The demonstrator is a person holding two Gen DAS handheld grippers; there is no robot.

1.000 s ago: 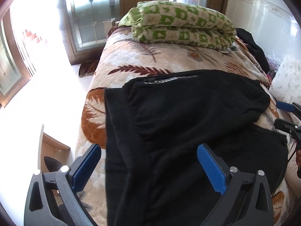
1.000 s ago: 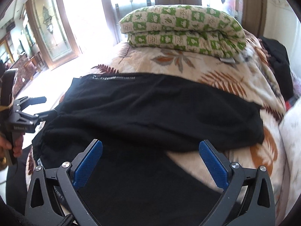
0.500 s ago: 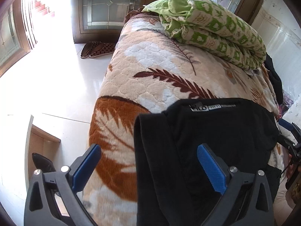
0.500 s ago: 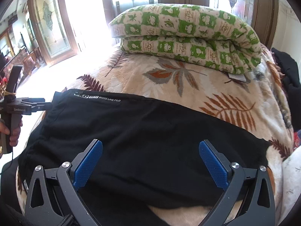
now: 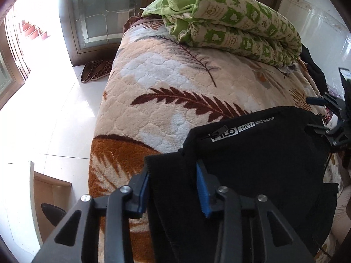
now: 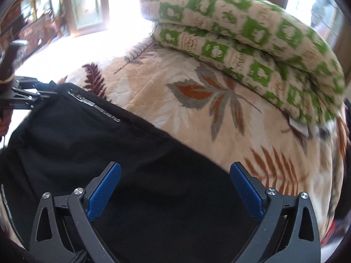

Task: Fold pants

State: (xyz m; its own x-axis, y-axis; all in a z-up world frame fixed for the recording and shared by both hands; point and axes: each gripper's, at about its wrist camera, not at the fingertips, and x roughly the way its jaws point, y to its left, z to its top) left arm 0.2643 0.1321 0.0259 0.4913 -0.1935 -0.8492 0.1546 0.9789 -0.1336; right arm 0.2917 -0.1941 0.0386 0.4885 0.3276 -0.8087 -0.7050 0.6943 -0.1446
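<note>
Black pants [image 5: 258,157] with a white printed label by a zipper lie folded on a leaf-patterned bed blanket [image 5: 166,83]. My left gripper [image 5: 173,186] is shut on the left edge of the pants, with dark fabric pinched between its blue pads. It also shows in the right wrist view [image 6: 37,91] at the pants' far left corner. My right gripper [image 6: 175,188] is open, its blue pads wide apart over the pants [image 6: 105,153]. It shows in the left wrist view [image 5: 329,116] at the pants' right edge.
A folded green-and-cream quilt [image 5: 237,22] lies at the head of the bed. A dark garment [image 5: 313,70] lies at the bed's right side. Slippers [image 5: 94,70] sit on the white floor left of the bed, by glass doors.
My left gripper has closed on the pants' left edge; it was open before. The right gripper has moved forward over the pants and stayed open.
</note>
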